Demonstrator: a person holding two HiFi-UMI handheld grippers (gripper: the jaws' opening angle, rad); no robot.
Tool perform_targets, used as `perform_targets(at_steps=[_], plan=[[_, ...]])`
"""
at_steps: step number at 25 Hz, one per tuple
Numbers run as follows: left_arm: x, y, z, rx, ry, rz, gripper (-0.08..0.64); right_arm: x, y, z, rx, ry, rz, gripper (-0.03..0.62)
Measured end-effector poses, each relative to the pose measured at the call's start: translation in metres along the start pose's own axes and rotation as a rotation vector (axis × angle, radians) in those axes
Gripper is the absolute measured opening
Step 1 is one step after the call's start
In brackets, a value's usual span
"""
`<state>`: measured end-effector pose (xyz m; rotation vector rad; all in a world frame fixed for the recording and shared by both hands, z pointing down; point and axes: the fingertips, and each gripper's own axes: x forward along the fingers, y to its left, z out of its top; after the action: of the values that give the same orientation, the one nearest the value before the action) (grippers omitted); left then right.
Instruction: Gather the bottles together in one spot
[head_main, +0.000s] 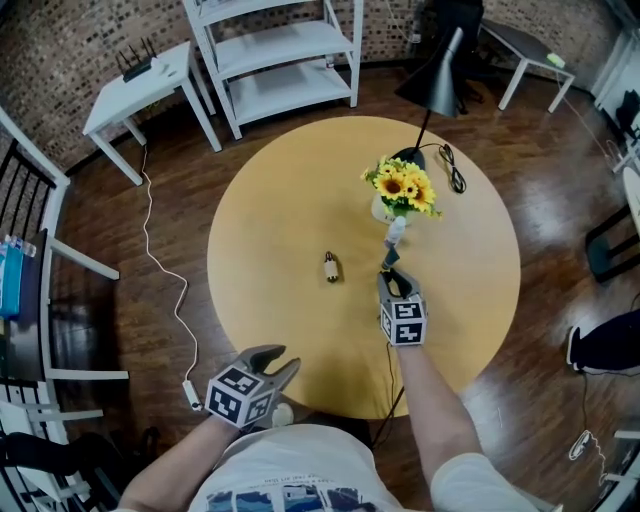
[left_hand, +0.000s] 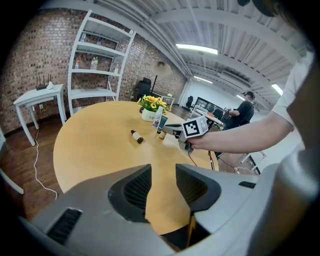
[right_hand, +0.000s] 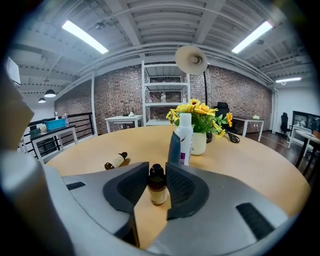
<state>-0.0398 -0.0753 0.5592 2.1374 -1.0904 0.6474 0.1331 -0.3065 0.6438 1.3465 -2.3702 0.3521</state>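
Brick walls are closing in a room with dark wood flooring, and a round pale wooden table (head_main: 290, 190) is filling the middle of it. Toward its far right side a white pot of yellow sunflowers (head_main: 403, 195) is standing, with a black cone-shaded lamp (head_main: 435, 80) rising behind it.

The right gripper (head_main: 392, 275) is reaching in just short of the pot. Its jaws are standing slightly apart around a small amber glass bottle with a black cap (right_hand: 157, 186), which is standing upright on the table; a sliver of gap is showing at the left jaw, so they are not clamping it. Just beyond, a tall white plastic bottle with a purple label (right_hand: 185, 137) and a dark teal tube (right_hand: 174, 147) are standing side by side near the pot. The left gripper (left_hand: 162, 181) is hanging at the table's near edge, jaws apart and empty.

By my reading, the gathering spot is forming by the flowers and the placing of the small bottle is finishing. Another amber bottle with a pale label (head_main: 331, 267) is lying on its side near the table's middle, well apart from the group. The next move is probably calling for backing the right jaws straight off without nudging the standing bottle, then gripping the lying one across its body before it is rolling.
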Motion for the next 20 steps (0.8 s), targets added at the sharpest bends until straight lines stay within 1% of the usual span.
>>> perform_targets(at_steps=[4,9,13,15,18,20], plan=[[0.001,-0.001,-0.002,0.017,0.003,-0.003,0.158,-0.002,0.003,0.001,0.003,0.000,0.014,0.184],[-0.002,-0.002,0.001,0.031,-0.010,-0.010,0.158,-0.022,-0.003,0.010,0.015,-0.029,-0.017,0.198],[-0.004,-0.007,0.003,0.047,-0.029,-0.035,0.158,-0.063,-0.002,0.030,0.048,-0.080,-0.037,0.210],[-0.006,-0.010,0.003,0.056,-0.039,-0.058,0.156,-0.089,0.006,0.036,0.058,-0.087,-0.045,0.210],[-0.012,-0.019,0.001,0.065,-0.059,-0.096,0.156,-0.135,0.028,0.032,0.074,-0.055,-0.062,0.210],[-0.019,-0.023,-0.003,0.080,-0.064,-0.108,0.156,-0.168,0.049,0.024,0.084,-0.024,-0.070,0.213]])
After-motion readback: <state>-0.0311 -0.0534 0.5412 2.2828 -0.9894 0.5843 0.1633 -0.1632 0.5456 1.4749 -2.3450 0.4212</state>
